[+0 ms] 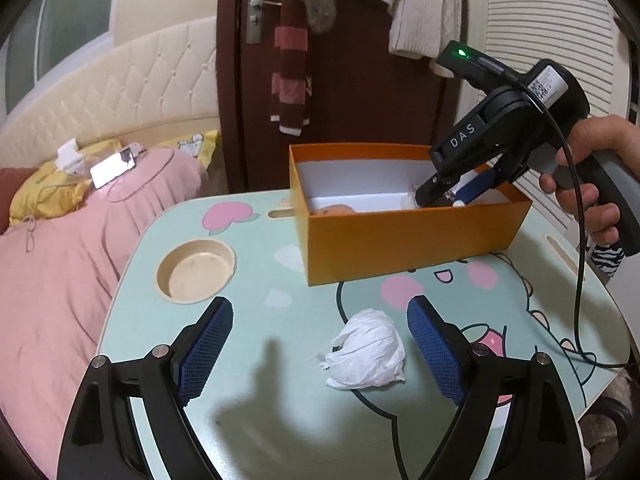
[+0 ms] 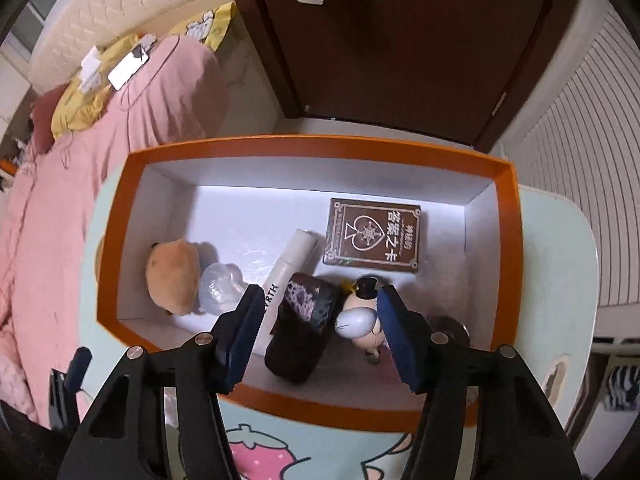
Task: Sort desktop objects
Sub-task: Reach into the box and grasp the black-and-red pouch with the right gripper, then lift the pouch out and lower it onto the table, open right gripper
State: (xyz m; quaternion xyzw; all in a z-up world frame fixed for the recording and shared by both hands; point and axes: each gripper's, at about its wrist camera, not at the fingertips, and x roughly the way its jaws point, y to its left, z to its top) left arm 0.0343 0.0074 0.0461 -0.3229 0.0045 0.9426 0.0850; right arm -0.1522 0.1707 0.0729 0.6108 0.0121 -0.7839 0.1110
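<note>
Left wrist view: left gripper point(image 1: 320, 344) hovers over the worktop point(image 1: 248, 400), fingers spread wide and released, crumpled tissue point(image 1: 366, 354) lying between them but untouched, nearer the right finger. Risk: closing off-centre just nudges the light tissue aside or pinches only a loose fold that slips out. Right gripper point(image 2: 318, 334) points down into the orange box point(image 2: 316, 146), fingers part-open, nothing gripped. Below it sit a dark pouch point(image 2: 302, 332), a small figurine point(image 2: 362, 322), a white tube point(image 2: 290, 260), a card box point(image 2: 374, 234), a plush toy point(image 2: 174, 278) and a clear plastic piece point(image 2: 220, 286). Risk there: lifting out could snag the pouch or figurine, or clip the box wall and shift the box toward the tissue. The right gripper's cable trails across the worktop and could drag.
</note>
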